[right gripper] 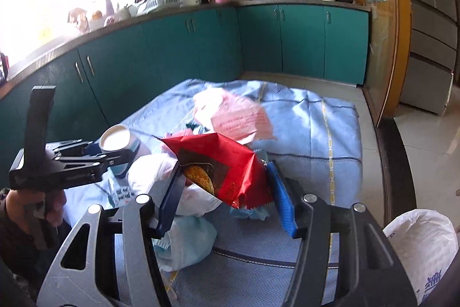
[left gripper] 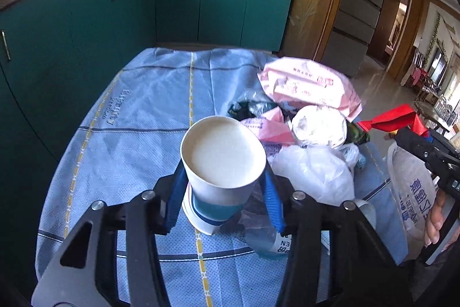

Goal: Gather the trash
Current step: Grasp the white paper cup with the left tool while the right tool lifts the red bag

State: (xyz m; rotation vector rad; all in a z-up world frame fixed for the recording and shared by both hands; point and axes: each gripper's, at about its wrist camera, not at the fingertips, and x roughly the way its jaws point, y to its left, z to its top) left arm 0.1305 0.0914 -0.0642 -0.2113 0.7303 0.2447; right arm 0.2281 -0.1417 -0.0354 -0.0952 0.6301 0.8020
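Your left gripper (left gripper: 222, 192) has its blue fingers (left gripper: 175, 200) closed against both sides of a white paper cup (left gripper: 222, 151) with a blue band near its base. The cup is empty, mouth tilted towards the camera, and its base sits low over the blue cloth (left gripper: 129, 134) covering the surface; whether it still touches the cloth cannot be told. No earlier picture is on hand to show the closing itself.

Your right gripper (right gripper: 230, 186) stands about half open, with a red snack packet (right gripper: 218, 163) between its fingers (right gripper: 283, 203). The packet is raised off the cloth and printed with a picture of a biscuit. The left finger presses on the packet's edge; contact on the right side is hidden by the foil.

Remaining trash lies in a heap on the right half of the cloth, just right of the cup: a pink printed wrapper (left gripper: 307, 82) at the far end, a crumpled white ball (left gripper: 319, 125) nearer, a white plastic bag (left gripper: 313, 171) beside the cup, and a clear bottle (left gripper: 267, 238) under your left gripper's right finger.

A white printed sack (left gripper: 411, 192) hangs at the near right edge of the surface. A hand (left gripper: 437, 217) shows beside it.
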